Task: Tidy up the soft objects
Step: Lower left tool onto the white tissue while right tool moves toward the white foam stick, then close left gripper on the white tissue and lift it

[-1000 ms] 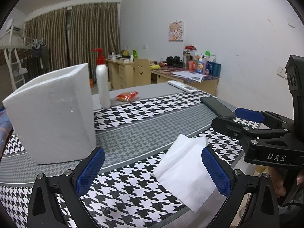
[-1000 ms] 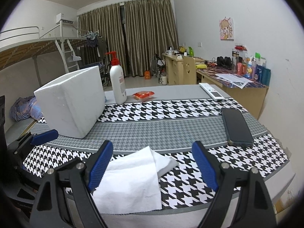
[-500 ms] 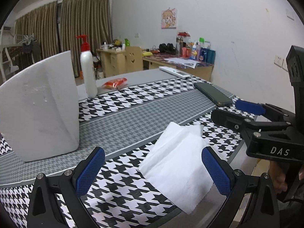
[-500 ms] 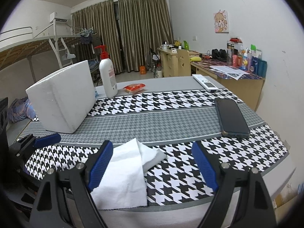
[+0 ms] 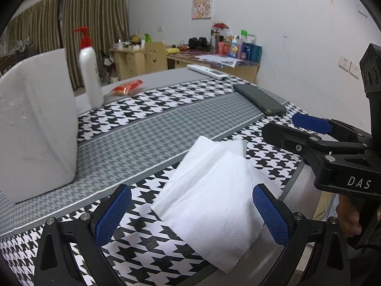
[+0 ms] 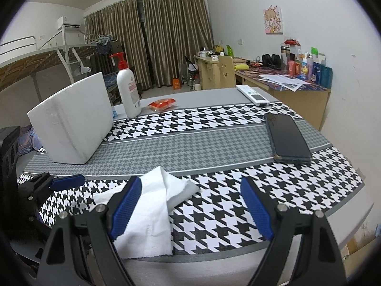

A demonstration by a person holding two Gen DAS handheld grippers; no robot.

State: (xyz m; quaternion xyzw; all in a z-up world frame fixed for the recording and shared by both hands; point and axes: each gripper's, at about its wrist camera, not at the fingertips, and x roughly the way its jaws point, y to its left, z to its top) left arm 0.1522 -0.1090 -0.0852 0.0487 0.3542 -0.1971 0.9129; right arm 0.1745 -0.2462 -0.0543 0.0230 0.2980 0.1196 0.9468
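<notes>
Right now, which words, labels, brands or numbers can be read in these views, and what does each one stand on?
"DAS": white letters on the black body of the right gripper, seen from the left wrist view.
Pump bottle: a printed label shows, too small and blurred to read.
Remote control: button markings too small to read.
Papers and bottles on the far desk: print unreadable.
Phone: dark screen, no text.

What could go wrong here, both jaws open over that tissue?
1. The tissue overhangs the table edge; a nudge may slide it off.
2. It's thin and loosely folded, so the left gripper may pinch only one layer.
3. The right gripper sits close beside; the two could collide.
</notes>
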